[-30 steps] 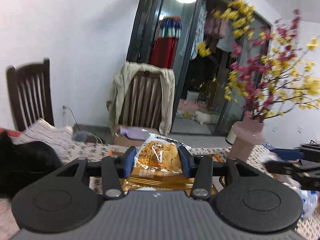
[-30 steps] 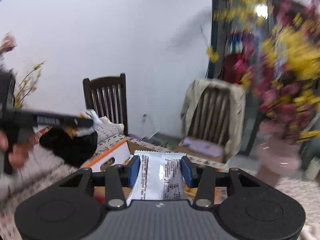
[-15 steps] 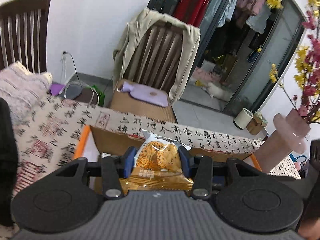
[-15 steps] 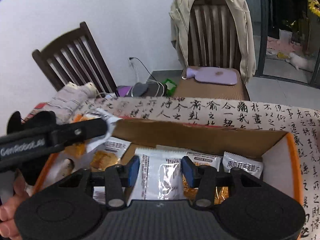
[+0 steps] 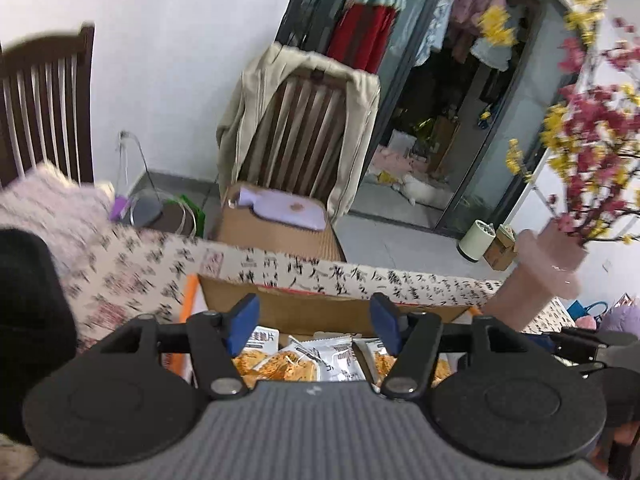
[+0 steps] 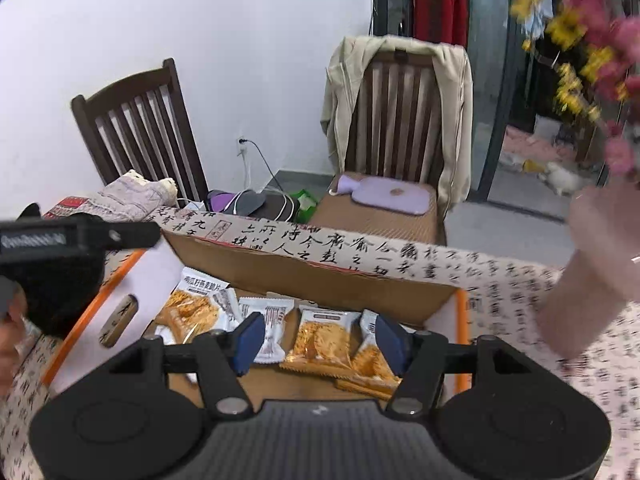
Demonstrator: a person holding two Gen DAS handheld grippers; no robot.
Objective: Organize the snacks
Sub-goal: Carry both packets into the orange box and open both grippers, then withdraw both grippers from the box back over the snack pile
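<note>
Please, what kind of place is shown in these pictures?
Most likely a home dining area: wooden chairs, one with a jacket draped over it, a table with a calligraphy-print cloth, and clothes hanging behind a glass door.

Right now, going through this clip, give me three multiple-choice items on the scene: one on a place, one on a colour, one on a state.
1. Where do the snack packets lie?
A. In the open cardboard box
B. On the chair seat
C. On the floor

2. What colour are the pads of the right claw?
A. Red
B. Blue
C. Green

3. What is draped over the chair behind the table?
A. A black bag
B. Nothing
C. A beige jacket

Answers:
1. A, the orange and white packets lie on the box floor, inside its brown walls.
2. B, both pads show blue against the black fingers; the jaws are opening, with no packet pressed between them.
3. C, the jacket hangs over the chair's back, its sides falling down past the slats.
</note>
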